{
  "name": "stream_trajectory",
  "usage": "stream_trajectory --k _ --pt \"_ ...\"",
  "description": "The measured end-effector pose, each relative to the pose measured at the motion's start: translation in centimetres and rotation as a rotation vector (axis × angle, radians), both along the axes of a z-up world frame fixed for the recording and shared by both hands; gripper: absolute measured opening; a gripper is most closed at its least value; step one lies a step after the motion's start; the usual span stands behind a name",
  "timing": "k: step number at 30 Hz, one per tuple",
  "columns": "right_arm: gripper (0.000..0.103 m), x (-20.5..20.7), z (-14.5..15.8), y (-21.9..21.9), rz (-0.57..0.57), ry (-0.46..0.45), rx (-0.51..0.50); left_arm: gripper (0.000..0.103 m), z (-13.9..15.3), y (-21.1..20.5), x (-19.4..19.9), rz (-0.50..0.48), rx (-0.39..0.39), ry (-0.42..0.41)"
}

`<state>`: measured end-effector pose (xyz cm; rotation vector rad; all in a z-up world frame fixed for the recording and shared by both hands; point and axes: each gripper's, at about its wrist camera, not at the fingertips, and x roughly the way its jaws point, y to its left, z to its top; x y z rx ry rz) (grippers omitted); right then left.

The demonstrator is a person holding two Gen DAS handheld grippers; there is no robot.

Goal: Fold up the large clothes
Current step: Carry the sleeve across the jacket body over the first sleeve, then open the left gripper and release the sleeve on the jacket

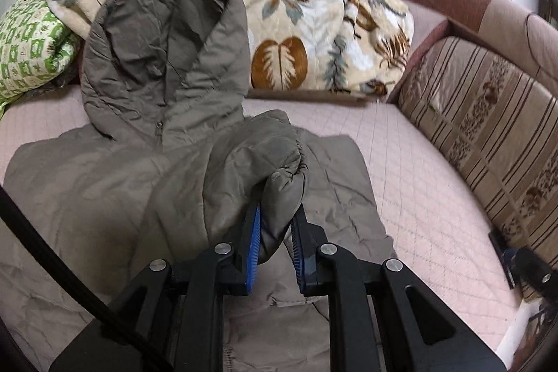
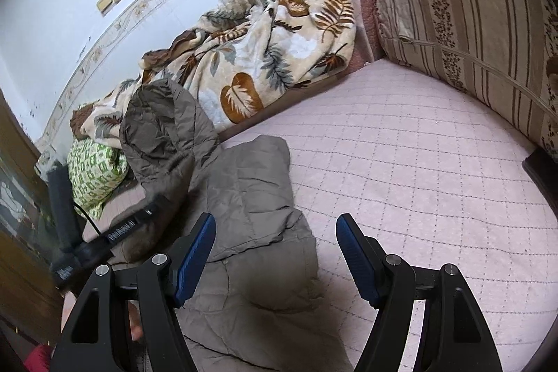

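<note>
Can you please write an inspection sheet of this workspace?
Surface: pink quilted sofa seat, mostly bare at right.
Job's things: grey-brown hooded jacket spread out, hood against the leaf blanket.
Clutter: green patterned pillow.
Grippers: left hand-held gripper shut on the sleeve cuff; right hand-held gripper open, empty.
Cables: black cable at left.
Surroundings: striped back cushion, white wall.

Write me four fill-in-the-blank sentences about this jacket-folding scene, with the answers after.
1. The left tool is shut on the jacket's ____.
2. The right tool is ____ and holds nothing.
3. The jacket's hood leans on a ____-patterned blanket.
4. The pillow is white and ____.

Answers: sleeve, open, leaf, green
</note>
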<state>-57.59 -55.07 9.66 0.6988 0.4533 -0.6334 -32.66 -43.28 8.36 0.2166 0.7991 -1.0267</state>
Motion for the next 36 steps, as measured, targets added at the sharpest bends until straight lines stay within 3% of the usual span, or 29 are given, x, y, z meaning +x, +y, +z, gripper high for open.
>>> stream_trajectory --k 8,11,13,16,21,29,36 --pt "0.076 -0.1 -0.1 -0.1 0.007 0.000 0.007 0.021 -2.7 -1.1 -1.0 -0.006 0.068 0.011" --pt "0.076 -0.1 -0.2 -0.1 0.003 -0.003 0.011 0.034 -3.0 -1.3 -1.5 -0.021 0.083 0.012" --pt "0.076 -0.1 -0.3 -0.2 0.003 -0.003 0.014 0.051 -2.7 -1.3 -2.0 -0.033 0.084 0.020" --pt "0.076 0.0 -0.3 -0.2 0.002 -0.001 0.016 0.064 -1.8 -1.0 -3.0 -0.050 0.081 -0.004" --pt "0.076 0.2 0.0 0.0 0.003 -0.009 0.014 0.066 0.3 0.3 -4.4 -0.080 0.049 0.017" --pt "0.076 0.3 0.0 0.0 0.000 -0.012 0.022 0.067 2.5 5.8 -4.7 -0.041 0.007 0.093" --pt "0.076 0.6 -0.1 0.1 0.003 -0.012 0.027 0.068 4.8 12.3 -2.3 0.030 -0.012 0.027"
